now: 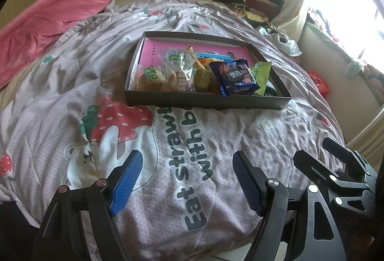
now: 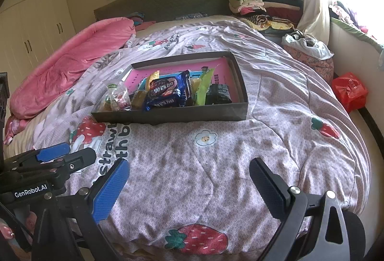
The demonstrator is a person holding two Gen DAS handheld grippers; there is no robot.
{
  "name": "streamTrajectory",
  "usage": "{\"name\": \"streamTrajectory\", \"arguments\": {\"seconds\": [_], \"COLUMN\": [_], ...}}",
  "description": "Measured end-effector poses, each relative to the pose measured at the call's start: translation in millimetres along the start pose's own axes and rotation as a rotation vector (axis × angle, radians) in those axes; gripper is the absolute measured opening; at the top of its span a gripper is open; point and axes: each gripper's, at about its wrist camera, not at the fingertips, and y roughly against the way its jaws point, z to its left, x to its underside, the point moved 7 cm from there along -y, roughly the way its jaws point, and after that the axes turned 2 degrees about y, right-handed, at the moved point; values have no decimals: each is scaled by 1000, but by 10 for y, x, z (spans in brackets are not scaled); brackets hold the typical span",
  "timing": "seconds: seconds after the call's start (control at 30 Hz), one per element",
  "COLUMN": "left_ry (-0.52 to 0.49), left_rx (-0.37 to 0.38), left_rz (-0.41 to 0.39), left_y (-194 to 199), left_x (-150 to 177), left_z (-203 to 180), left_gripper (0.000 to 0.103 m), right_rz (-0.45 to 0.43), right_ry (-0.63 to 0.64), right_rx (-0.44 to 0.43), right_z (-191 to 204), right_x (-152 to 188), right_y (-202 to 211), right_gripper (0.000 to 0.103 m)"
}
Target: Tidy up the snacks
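Snacks (image 1: 192, 74) in box (image 1: 206, 100): light, crinkly, slippery, crushable; pinch wrapper edges. Left gripper (image 1: 187, 179) and right gripper (image 2: 189, 186) jaws wide apart, empty.

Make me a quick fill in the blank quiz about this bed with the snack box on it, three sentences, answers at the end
1. The snack packets lie inside a dark shallow box whose floor is coloured ____.
2. The left gripper and the right gripper both hover over the quilt with jaws ____.
3. The dark blue cookie packet lies ____ the box.

Missing words: pink; open; inside
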Motion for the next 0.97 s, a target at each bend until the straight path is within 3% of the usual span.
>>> {"name": "streamTrajectory", "arguments": {"seconds": [0.7, 0.9, 0.97], "left_ry": [-7, 38, 65], "left_rx": [-20, -21, -55], "left_rz": [-30, -32, -13], "left_y": [7, -40, -134], "left_x": [-47, -162, -263], "left_z": [49, 244, 459], "left_gripper": [79, 79, 79], "right_rz": [-2, -36, -46], "right_ry": [-10, -34, -54], "right_rx": [1, 52, 85], "right_z": [-44, -336, -520], "right_x": [-8, -187, -275], "right_y": [-10, -54, -95], "right_gripper": [101, 101, 102]}}
